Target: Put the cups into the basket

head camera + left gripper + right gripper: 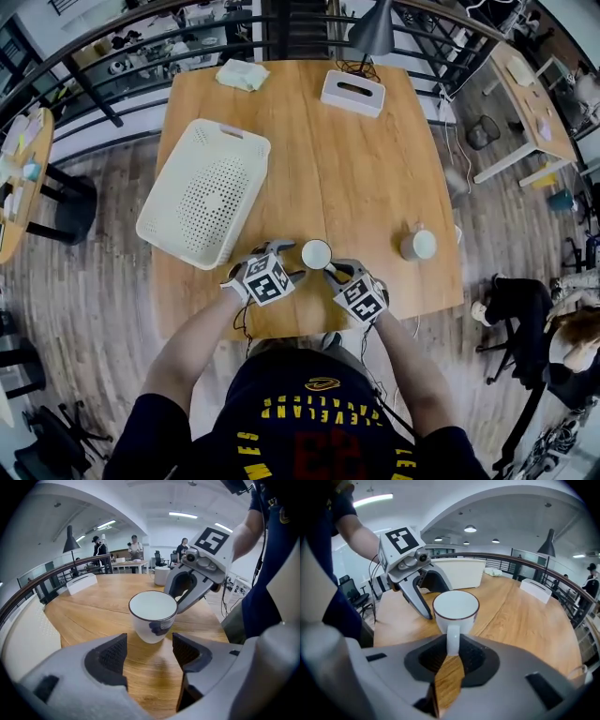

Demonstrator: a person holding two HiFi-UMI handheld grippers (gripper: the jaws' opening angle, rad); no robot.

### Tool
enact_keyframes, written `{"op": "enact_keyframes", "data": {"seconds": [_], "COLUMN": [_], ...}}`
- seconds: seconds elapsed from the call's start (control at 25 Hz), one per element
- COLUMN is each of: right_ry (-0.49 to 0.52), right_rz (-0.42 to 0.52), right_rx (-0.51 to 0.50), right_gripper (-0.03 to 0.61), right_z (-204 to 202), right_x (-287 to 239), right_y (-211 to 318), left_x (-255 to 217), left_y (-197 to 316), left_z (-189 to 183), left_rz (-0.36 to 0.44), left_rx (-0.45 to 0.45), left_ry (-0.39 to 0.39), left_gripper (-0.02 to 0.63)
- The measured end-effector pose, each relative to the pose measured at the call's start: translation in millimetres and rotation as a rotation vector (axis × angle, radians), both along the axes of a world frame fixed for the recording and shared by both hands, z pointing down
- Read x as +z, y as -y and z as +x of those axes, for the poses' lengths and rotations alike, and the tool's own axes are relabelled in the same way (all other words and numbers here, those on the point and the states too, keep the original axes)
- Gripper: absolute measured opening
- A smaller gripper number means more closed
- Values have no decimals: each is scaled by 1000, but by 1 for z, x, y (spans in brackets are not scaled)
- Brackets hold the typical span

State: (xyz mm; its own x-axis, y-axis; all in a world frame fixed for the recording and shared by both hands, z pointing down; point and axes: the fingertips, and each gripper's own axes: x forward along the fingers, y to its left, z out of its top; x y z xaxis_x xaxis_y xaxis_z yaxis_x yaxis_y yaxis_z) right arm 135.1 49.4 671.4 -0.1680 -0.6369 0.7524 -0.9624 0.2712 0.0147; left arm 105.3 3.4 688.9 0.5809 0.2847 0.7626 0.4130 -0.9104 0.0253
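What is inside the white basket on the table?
The basket holds nothing: the head view shows only its bare perforated floor. No part of its inside is covered.

Navy shirt (309,375) with yellow lettering (323,410)

Wooden table (356,178); plank floor (94,309); railing (94,90), seemingly metal.

Wooden tabletop (356,178), light oak. White tissue box (352,92) at the far edge, right of centre. Crumpled pale cloth (242,74) at the far edge, left of the box, well apart from it. Dark lamp shade (373,30) above the tissue box. Black railing (122,47) curves behind the tabletop. Wood plank floor (84,300). Second desk (530,103) far right, black chair (516,319) near it.
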Motion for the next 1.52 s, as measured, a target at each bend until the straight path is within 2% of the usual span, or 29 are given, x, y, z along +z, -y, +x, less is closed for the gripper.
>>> {"op": "enact_keyframes", "data": {"seconds": [0.16, 0.28, 0.48, 0.6, 0.72, 1.0, 1.32, 1.52], "right_ry": [58, 44, 26, 24, 15, -30, 17, 26], "right_rz": [-32, -49, -44, -31, -23, -18, 21, 44], "right_rx": [-97, -143, -147, -132, -118, -184, -210, -222], "right_gripper": [75, 75, 75, 74, 74, 72, 72, 72], "right_z": [0, 1, 2, 2, 2, -8, -15, -20], "right_x": [2, 1, 0, 0, -1, -14, -63, -93], "right_y": [-8, -10, -11, -11, -10, -13, -17, -20], "left_x": [1, 4, 6, 4, 4, -2, -60, -97], "left_y": [-13, -16, -14, -16, -17, -22, -28, -29], "left_z": [-2, -3, 3, 6, 7, -1, -12, -17], "left_rz": [-14, -21, -10, 6, 24, 5, -84, -110], "left_rx": [46, 49, 44, 74, 80, 62, 21, 22], "left_ry": [-8, -6, -5, -17, -25, -28, -160, -226], "left_gripper": [302, 301, 299, 225, 224, 222, 221, 216]}}
